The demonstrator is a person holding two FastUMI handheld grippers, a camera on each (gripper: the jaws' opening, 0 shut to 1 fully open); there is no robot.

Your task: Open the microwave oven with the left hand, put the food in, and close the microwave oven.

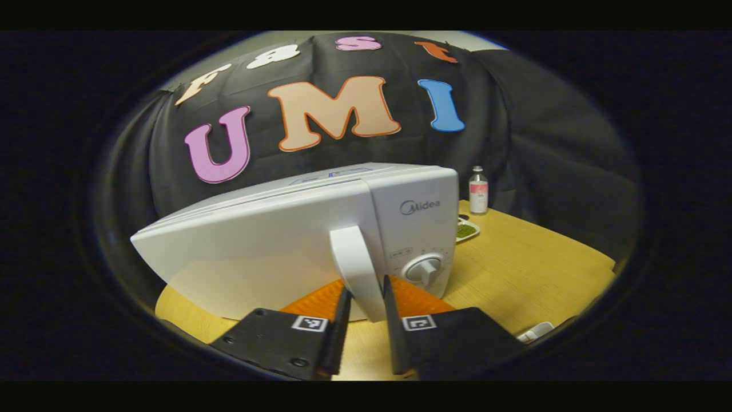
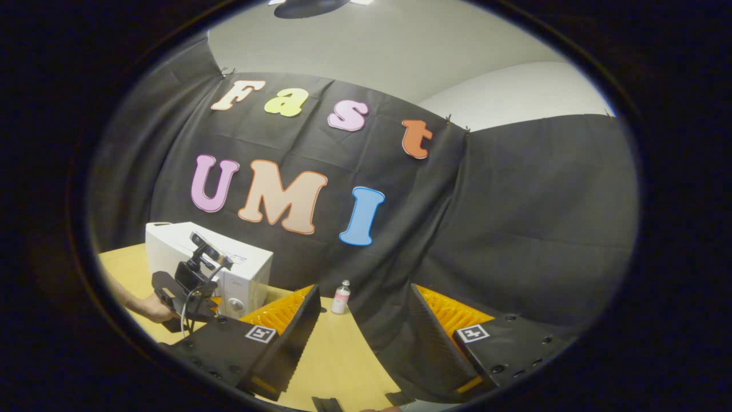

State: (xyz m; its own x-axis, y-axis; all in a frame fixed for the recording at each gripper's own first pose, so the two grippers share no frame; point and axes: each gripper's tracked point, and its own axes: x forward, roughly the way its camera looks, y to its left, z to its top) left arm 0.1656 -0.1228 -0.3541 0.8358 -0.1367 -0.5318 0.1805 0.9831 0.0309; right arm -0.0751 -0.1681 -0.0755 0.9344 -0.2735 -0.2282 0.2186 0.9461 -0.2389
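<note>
Left gripper (image 1: 366, 323) straddling the handle (image 1: 357, 269) of the microwave (image 1: 274, 252) on the tabletop (image 1: 526, 257), jaws narrow around it, seemingly to pull the door; food plate (image 1: 466, 230) waiting beside it; right gripper (image 2: 363, 343) idle, jaws wide.

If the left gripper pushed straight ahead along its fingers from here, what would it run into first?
The microwave's door handle. It already stands between the fingers of the left gripper, so going on would likely carry them past it to the door just behind. Whether they touch the handle yet is unclear.
</note>
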